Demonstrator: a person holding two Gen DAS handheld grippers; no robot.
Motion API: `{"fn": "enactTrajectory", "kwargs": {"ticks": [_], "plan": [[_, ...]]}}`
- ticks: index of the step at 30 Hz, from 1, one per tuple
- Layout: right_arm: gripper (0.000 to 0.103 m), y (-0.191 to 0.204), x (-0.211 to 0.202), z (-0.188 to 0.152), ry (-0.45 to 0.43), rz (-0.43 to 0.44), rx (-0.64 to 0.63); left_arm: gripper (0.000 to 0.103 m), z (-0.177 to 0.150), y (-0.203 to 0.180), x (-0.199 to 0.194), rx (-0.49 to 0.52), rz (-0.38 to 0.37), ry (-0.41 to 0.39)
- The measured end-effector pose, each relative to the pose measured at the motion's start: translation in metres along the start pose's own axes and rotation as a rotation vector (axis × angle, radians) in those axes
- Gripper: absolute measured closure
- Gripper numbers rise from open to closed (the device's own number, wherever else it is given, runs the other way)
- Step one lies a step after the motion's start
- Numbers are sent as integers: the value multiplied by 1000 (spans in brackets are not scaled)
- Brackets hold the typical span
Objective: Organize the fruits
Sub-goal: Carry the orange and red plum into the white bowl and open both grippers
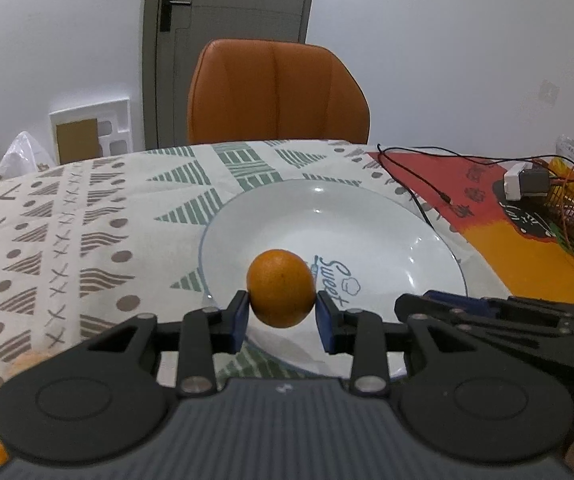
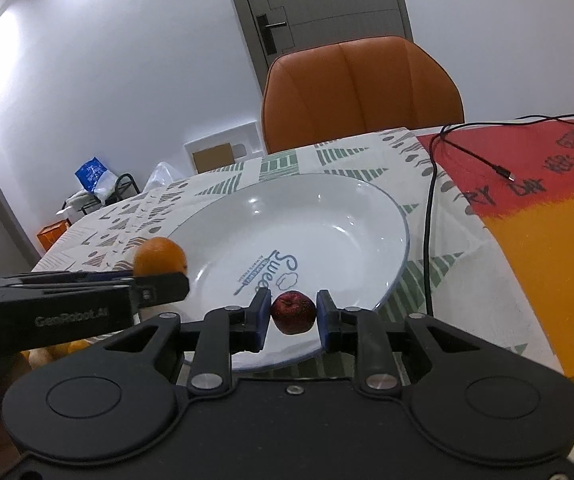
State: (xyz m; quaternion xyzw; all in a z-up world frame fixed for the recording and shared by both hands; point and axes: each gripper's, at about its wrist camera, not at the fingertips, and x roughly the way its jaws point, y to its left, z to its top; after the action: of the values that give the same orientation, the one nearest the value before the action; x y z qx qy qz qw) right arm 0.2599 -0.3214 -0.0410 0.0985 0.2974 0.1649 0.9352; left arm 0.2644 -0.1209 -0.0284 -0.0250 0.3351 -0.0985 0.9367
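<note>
The left tongs [image 1: 281, 314] grasp an orange [image 1: 281, 288] above the near rim of a white plate [image 1: 367, 224]. The right tongs [image 2: 291, 316] sit just beside them, jaws around a small red apple [image 2: 293, 312]; whether they clench it I cannot tell. Beyond the plate stands an orange chair [image 1: 277, 92]. A black cable [image 2: 431, 216] trails right of the plate across the patterned tablecloth [image 1: 67, 232].

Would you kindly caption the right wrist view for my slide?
Right tool holds a small dark red apple above the near rim of a white ceramic plate.
</note>
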Motion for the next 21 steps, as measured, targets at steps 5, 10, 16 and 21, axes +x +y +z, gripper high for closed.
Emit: {"fn": "enactTrajectory", "kwargs": {"ticks": [5, 10, 16, 21], "plan": [[74, 0, -8, 1, -25, 1, 13, 69, 5, -5, 2, 5, -7, -9], [73, -5, -19, -4, -47, 38, 71, 66, 11, -5, -11, 9, -10, -48], [66, -4, -28, -9, -63, 45, 92, 58, 8, 2, -28, -19, -7, -59], [41, 6, -41, -10, -111, 33, 69, 28, 6, 10, -54, -36, 16, -129]]}}
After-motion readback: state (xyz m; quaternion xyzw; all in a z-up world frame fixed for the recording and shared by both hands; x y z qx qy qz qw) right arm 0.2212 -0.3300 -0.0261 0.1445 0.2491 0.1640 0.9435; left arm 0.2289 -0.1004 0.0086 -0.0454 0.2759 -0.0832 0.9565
